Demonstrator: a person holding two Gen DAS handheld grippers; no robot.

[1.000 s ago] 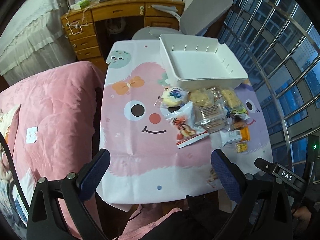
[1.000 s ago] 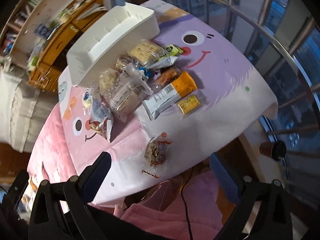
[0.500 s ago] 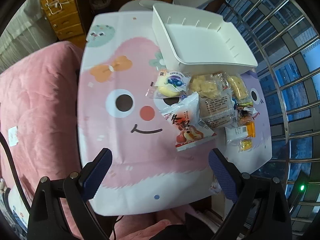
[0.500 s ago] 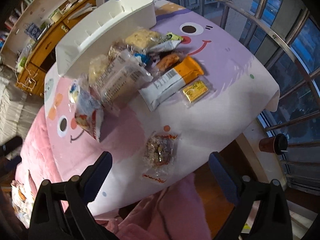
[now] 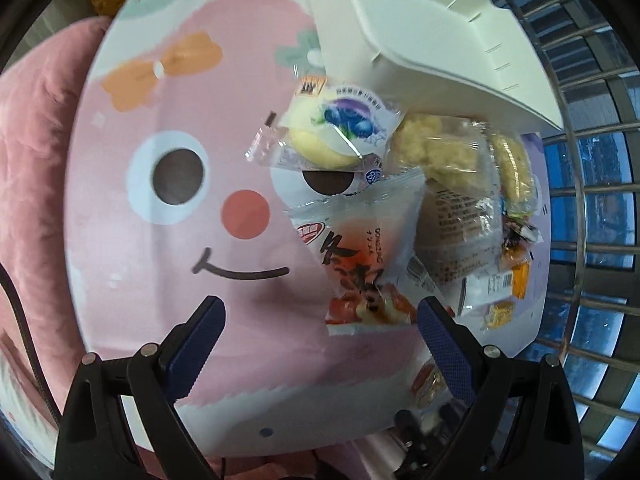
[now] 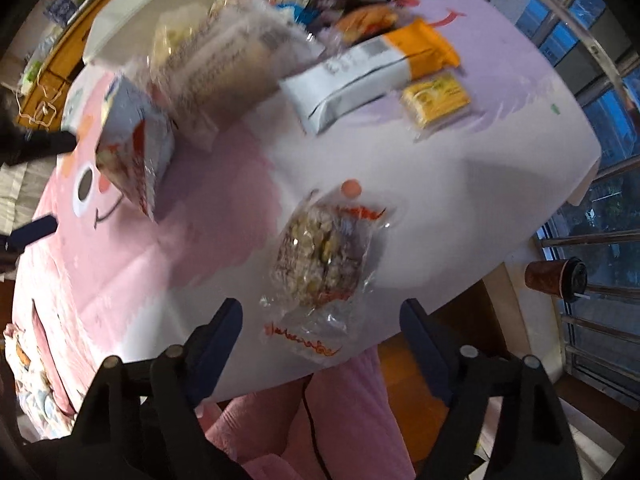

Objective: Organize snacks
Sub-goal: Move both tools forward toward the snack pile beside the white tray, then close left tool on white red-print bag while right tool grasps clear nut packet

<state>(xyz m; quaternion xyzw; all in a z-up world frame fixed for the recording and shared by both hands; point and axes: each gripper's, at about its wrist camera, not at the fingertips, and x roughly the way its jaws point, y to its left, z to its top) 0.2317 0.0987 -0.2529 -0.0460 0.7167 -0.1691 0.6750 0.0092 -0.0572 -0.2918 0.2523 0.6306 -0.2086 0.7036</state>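
Several wrapped snacks lie in a heap in front of a white tray (image 5: 420, 36). My left gripper (image 5: 320, 334) is open and empty, just short of a white and red snack bag (image 5: 360, 256). A blueberry cake pack (image 5: 336, 128) lies beyond the bag. My right gripper (image 6: 320, 332) is open and empty, just short of a clear nut bar pack (image 6: 320, 260) near the table edge. A white and orange bar (image 6: 368, 72) and a small yellow pack (image 6: 436, 100) lie farther off.
The table (image 5: 168, 248) has a pink and purple cartoon cover. A pink quilt (image 5: 28, 140) lies to its left. Metal window bars (image 5: 592, 240) stand to the right. A brown cup (image 6: 556, 276) sits on the sill below the table edge.
Both grippers have moved down and in toward the table. The left one has come up to the white and red bag, the right one to the nut bar pack. Both stay open.
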